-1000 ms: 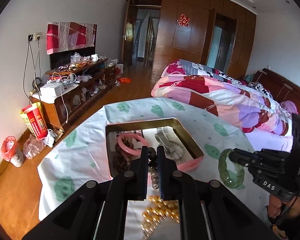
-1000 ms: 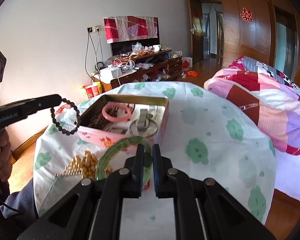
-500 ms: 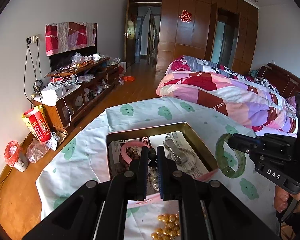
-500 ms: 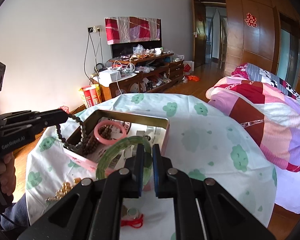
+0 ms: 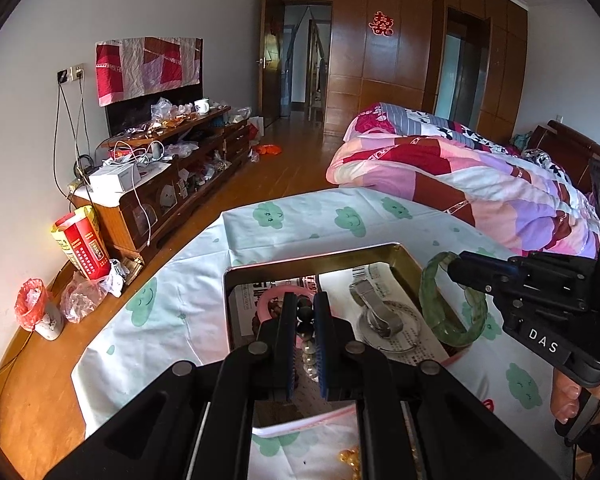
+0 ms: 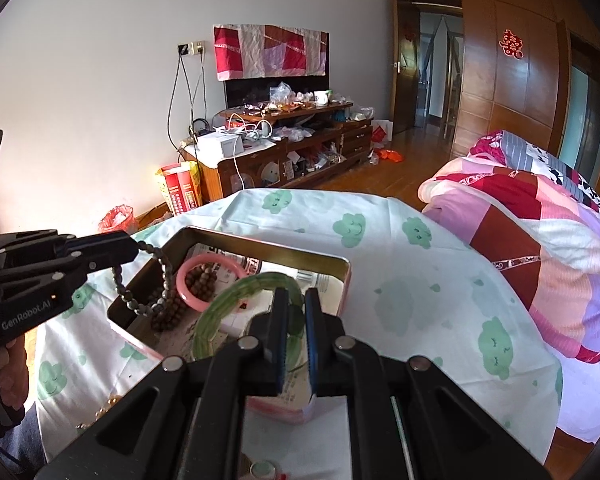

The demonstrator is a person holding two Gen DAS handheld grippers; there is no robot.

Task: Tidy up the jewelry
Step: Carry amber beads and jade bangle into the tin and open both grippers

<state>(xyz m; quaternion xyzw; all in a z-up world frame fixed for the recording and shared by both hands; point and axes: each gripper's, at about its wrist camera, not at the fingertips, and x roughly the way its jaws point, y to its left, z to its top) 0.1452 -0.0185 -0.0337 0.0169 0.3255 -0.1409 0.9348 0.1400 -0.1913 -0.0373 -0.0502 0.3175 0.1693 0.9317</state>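
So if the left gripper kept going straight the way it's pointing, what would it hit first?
Probably the pink bangle in the tin; the left gripper, shut on the dark bead bracelet, points down into it. Depth is unclear.

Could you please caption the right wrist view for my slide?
Right gripper holds a green bangle over the open tin while the left gripper dangles a dark bead bracelet.
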